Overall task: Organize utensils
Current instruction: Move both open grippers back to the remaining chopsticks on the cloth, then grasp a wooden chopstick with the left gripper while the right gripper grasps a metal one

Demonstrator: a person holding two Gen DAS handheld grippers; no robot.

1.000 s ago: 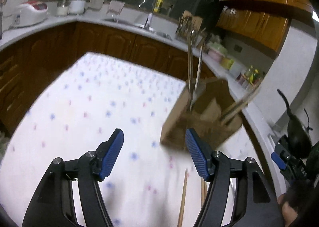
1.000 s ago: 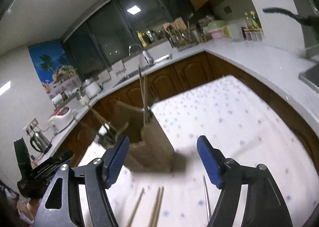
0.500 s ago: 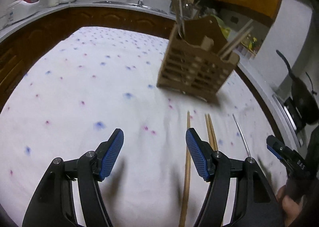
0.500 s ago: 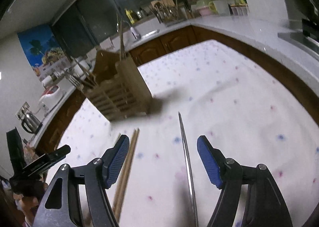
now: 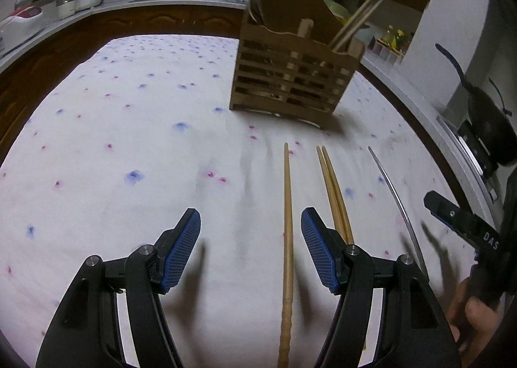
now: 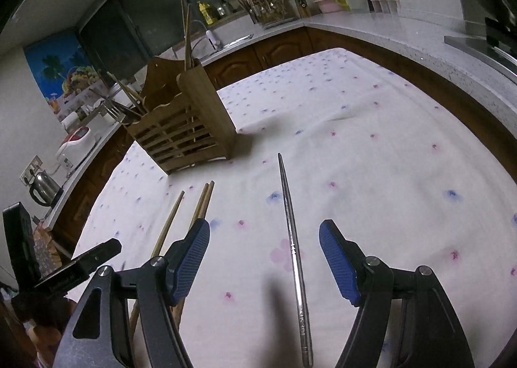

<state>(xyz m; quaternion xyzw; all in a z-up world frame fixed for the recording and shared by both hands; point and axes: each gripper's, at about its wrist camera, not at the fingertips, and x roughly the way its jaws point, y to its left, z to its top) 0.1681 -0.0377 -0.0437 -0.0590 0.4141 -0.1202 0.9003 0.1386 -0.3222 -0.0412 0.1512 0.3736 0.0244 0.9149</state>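
Note:
A slatted wooden utensil holder (image 5: pixel 290 77) stands upright on the flowered tablecloth (image 5: pixel 113 141), holding chopsticks and metal utensils; it also shows in the right wrist view (image 6: pixel 184 129). In front of it lie a single wooden chopstick (image 5: pixel 287 222), a pair of wooden chopsticks (image 5: pixel 334 193) and a metal chopstick (image 5: pixel 395 196). My left gripper (image 5: pixel 250 245) is open, low over the cloth, with the single chopstick between its fingers, untouched. My right gripper (image 6: pixel 263 258) is open over the metal chopstick (image 6: pixel 292 245), which lies between its fingers. The wooden chopsticks (image 6: pixel 198 206) lie to its left.
Brown cabinets and a grey counter (image 6: pixel 404 32) wrap around the table. A kettle (image 6: pixel 43 188) and rice cooker (image 6: pixel 76 141) stand on the left counter. A dark pan (image 5: pixel 484 129) sits to the right. Each gripper shows in the other's view (image 5: pixel 462 222) (image 6: pixel 80 268).
Both grippers have tilted down and come lower toward the cloth. The loose chopsticks now lie between the open fingers. The holder has not moved.

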